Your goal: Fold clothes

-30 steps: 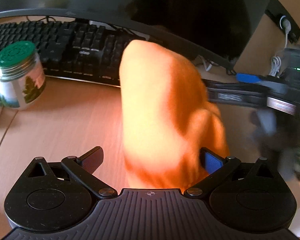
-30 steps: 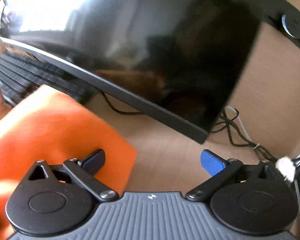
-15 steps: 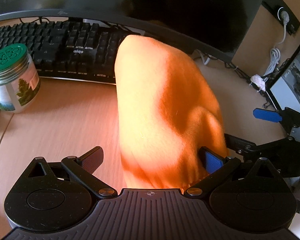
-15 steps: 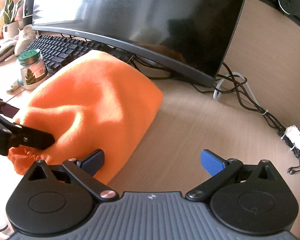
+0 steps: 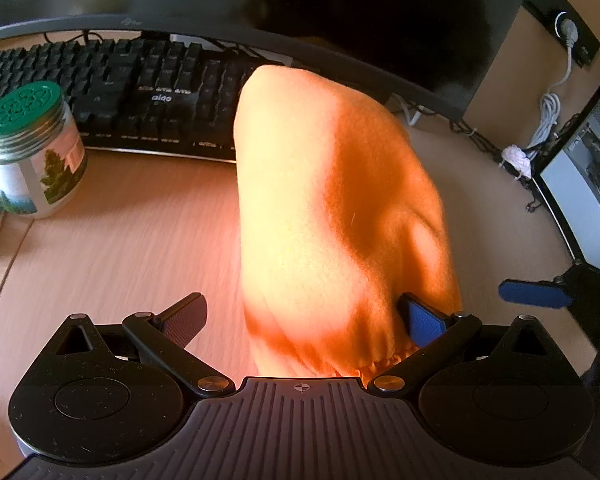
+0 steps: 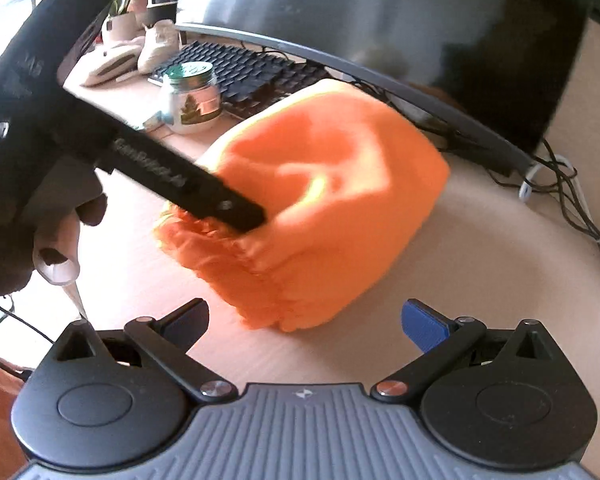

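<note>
An orange fleece garment point(image 5: 332, 216) lies bunched on the wooden desk in front of the keyboard; it also shows in the right wrist view point(image 6: 324, 216). My left gripper point(image 5: 302, 318) is open, its jaws wide apart around the garment's near edge, and the right fingertip point(image 5: 424, 320) touches the cloth. In the right wrist view one left finger point(image 6: 228, 204) rests on the garment's left end. My right gripper point(image 6: 306, 318) is open and empty just short of the garment's near hem. It shows at the far right of the left wrist view point(image 5: 536, 294).
A black keyboard point(image 5: 112, 96) and a curved monitor point(image 5: 340, 8) stand behind the garment. A green-lidded jar point(image 5: 32, 148) stands at the left. Cables point(image 6: 572, 204) trail on the right. A computer case point(image 5: 588, 168) is at the far right.
My right gripper has swung round and dropped low, now facing the garment's near hem. My left gripper stays open around the garment's edge, barely moved.
</note>
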Available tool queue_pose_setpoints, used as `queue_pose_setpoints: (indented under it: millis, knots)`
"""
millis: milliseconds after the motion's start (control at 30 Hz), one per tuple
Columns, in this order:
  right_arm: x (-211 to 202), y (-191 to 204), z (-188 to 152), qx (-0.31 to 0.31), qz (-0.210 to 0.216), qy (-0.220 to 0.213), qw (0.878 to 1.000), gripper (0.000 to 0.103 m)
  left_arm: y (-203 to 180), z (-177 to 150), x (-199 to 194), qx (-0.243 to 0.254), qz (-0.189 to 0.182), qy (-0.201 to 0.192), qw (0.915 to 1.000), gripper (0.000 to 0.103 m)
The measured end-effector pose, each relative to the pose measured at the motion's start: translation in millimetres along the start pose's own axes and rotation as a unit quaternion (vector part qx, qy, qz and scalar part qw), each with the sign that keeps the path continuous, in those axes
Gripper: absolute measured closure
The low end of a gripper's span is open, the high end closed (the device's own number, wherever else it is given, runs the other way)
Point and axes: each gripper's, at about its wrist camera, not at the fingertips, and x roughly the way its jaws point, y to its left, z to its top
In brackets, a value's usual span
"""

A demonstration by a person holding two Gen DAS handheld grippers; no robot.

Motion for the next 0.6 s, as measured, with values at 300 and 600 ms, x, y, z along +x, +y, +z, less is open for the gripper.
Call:
queue_pose_setpoints:
  millis: [300,600]
  knots:
    - [3,-33,7,0.087,-0.141,-0.012,0.986,0.001,1,-2,-18,0.004,-0.009,-0.016,0.9998,0.000]
    - [-13,-44,3,0.186,-0.073,-0.029,0.979,0.001,61,4,-36,-0.094,-0.043,-0.041,0.9937,0.000]
